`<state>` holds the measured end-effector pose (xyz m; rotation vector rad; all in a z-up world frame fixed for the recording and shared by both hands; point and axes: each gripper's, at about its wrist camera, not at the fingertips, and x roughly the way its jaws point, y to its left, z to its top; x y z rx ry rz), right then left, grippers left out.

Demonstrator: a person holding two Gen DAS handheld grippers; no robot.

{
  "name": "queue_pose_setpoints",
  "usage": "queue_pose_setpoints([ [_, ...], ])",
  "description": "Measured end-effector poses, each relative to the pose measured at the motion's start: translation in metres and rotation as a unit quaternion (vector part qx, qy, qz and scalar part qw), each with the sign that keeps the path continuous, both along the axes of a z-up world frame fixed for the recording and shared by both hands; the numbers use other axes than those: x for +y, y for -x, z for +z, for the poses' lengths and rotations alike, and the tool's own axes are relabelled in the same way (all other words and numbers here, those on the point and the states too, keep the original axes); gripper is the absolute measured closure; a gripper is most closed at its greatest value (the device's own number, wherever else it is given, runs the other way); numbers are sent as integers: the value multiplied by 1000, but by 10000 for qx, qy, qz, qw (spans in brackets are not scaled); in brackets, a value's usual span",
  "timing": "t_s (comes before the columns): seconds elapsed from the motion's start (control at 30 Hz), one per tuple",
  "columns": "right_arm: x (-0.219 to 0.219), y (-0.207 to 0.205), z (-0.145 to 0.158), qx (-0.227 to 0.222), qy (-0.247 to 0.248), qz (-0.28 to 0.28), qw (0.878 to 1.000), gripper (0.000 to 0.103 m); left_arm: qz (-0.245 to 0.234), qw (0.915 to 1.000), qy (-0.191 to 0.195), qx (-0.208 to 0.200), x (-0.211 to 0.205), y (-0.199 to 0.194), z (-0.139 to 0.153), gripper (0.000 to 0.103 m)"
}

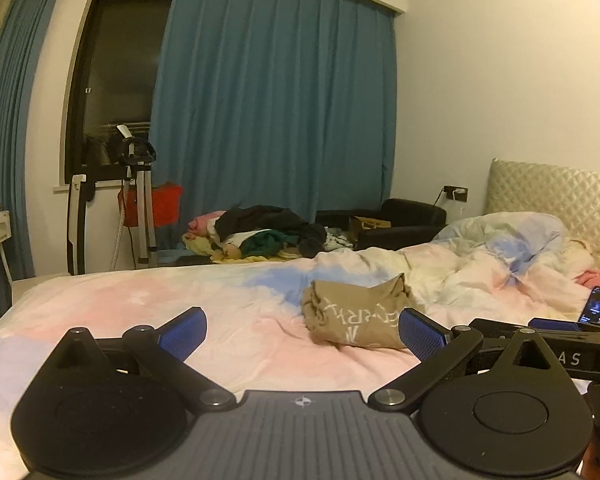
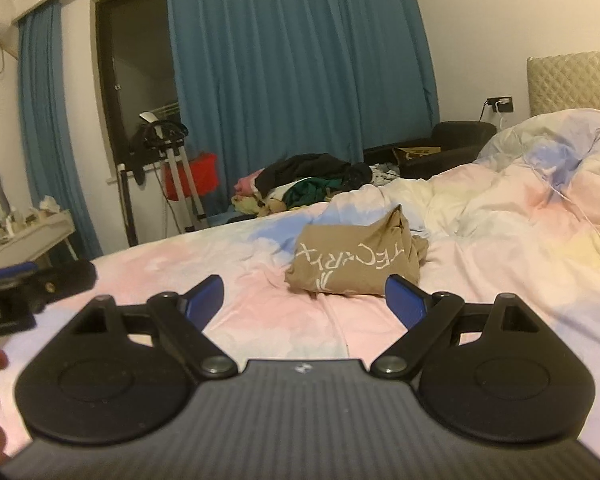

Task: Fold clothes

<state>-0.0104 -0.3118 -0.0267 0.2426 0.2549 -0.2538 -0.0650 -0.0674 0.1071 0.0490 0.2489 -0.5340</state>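
Both your left gripper (image 1: 302,330) and right gripper (image 2: 304,298) are wide open, empty. Tan shirt (image 2: 354,262) sits bundled on the bed (image 2: 260,312), just ahead of both. Folded or merely crumpled: can't tell.

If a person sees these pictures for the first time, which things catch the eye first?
The tan folded garment with white letters lies mid-bed on the pastel sheet. Both claws, left claw and right claw, hover open before it. Tall blue curtains fill the back wall, above a clothes pile.
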Motion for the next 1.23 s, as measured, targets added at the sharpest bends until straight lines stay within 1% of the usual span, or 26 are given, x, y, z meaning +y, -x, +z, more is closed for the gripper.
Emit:
queue_pose_setpoints([
  [0.2,0,-7,-7,28,-31,-144,9999,14,-41,9999,45,125,4,-6,-6,0],
  [0.3,1,-6,-9,90,-35,-142,9999,14,-62,9998,67,187,6,-9,-9,0],
  [0.43,6,-7,-9,104,78,-90,9999,14,-80,9996,78,260,8,-12,-13,0],
  [0.6,6,-8,-9,161,70,-53,9998,14,8,9996,-47,269,6,-11,-14,0],
  [0.9,7,-11,-9,216,171,-133,9995,14,91,9992,113,361,10,-12,-14,0],
  [1.23,5,-11,-9,256,129,-171,9994,14,175,9993,39,331,8,-10,-16,0],
])
